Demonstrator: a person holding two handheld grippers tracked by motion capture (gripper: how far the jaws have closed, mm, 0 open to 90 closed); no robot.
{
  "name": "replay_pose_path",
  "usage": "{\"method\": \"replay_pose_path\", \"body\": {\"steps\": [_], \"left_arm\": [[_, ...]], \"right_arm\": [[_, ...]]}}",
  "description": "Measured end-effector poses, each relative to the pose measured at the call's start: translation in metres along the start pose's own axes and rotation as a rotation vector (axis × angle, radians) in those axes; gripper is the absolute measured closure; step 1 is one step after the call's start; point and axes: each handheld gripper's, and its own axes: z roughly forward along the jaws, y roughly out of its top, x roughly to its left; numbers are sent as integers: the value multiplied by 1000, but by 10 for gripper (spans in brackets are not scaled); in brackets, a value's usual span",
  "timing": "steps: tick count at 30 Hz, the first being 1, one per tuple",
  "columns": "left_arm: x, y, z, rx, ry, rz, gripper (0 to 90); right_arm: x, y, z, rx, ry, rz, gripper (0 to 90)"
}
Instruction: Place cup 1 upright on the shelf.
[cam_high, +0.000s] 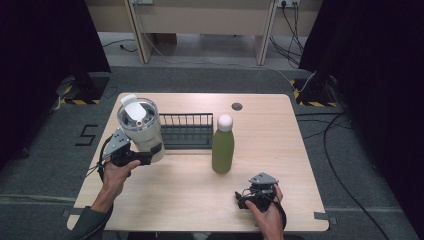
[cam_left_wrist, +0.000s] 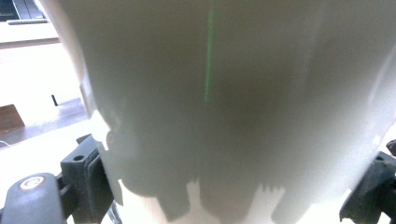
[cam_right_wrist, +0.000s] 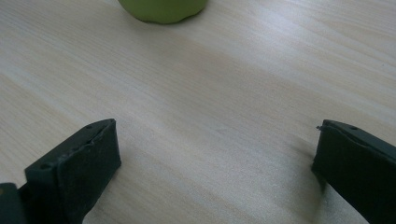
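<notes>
A tall cream-white tumbler with a clear flip-top lid leans slightly at the table's left side. My left gripper is shut on its lower part. In the left gripper view the tumbler's wall sits pressed between the two black jaws of the left gripper. A green bottle with a white cap stands upright mid-table. My right gripper rests low at the front right, open, with bare wood between its jaws. The right gripper points at the bottle's base.
A black wire dish rack sits behind the tumbler and the bottle, close to both. The wooden table has a round cable hole near its back edge. Cables trail on the floor to the right.
</notes>
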Motion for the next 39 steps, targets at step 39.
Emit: {"method": "replay_pose_path", "body": {"steps": [39], "left_arm": [[35,49,62,-20,9,-26,113]], "right_arm": [[0,0,0,1,-2,1,9]]}}
